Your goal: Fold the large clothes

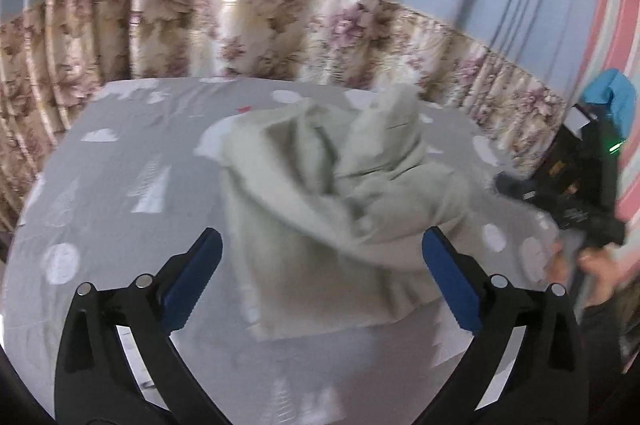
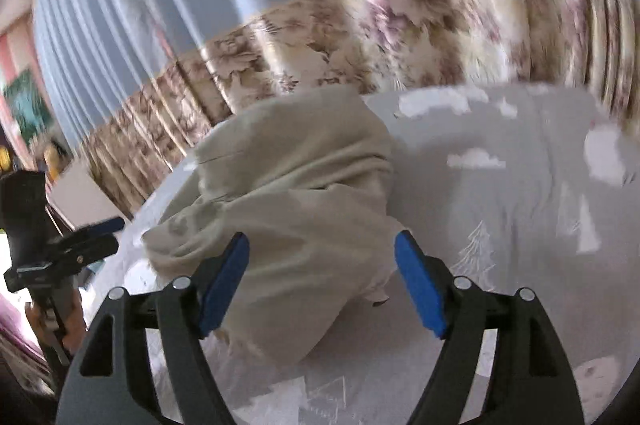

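Observation:
A crumpled pale beige garment [image 1: 320,193] lies in a heap on the grey bed sheet [image 1: 120,185]. My left gripper [image 1: 322,245] is open and empty, its blue pads [image 1: 196,281] spread wide just short of the garment's near edge. In the right wrist view the same garment [image 2: 288,193] fills the middle. My right gripper [image 2: 322,249] is open and empty, with the cloth lying between and below its blue pads [image 2: 420,285]. The right gripper also shows at the right edge of the left wrist view [image 1: 520,185], and the left gripper at the left edge of the right wrist view [image 2: 100,229].
The sheet [image 2: 520,205] is grey with white trees, clouds and dots. A floral curtain [image 1: 280,25] with a blue upper part hangs behind the bed. A pink striped wall [image 1: 624,65] is at the right. The person's hand [image 1: 596,273] holds the right gripper.

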Motion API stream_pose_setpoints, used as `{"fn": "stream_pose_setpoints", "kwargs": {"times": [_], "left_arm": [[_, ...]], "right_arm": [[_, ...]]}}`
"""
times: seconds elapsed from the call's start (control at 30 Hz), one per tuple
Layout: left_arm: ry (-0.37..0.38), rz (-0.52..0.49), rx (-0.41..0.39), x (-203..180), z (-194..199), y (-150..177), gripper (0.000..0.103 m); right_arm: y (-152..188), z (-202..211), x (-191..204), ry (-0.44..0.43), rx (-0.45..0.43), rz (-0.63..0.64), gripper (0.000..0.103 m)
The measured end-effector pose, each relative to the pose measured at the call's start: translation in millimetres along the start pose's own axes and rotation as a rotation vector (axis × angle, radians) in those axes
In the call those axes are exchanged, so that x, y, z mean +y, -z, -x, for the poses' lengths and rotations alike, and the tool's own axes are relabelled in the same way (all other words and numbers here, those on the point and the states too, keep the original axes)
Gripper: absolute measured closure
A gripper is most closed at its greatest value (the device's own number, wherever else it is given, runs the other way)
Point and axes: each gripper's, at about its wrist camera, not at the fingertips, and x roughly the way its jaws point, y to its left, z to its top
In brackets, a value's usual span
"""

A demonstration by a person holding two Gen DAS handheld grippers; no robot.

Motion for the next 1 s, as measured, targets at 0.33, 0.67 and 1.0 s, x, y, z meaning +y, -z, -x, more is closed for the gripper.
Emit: {"fn": "stream_pose_setpoints", "kwargs": {"times": [0.33,0.67,1.0], "left_arm": [[-0.008,-0.026,0.151,-21.1,-84.7,-16.2,0.027],[0.056,0.08,0.14,15.0,-80.0,-0.4,0.088],[-0.102,0.011,0.092,40.6,-29.6,-4.6,0.1]], "right_arm": [[16.7,-34.6,-30.3,-0.062,0.004,-0.109,0.027],[16.6,-48.2,-14.9,-0.112,0.032,-0.092,0.027],[-0.1,-71.8,86.0,-0.045,0.136,0.253,0.088]]}}
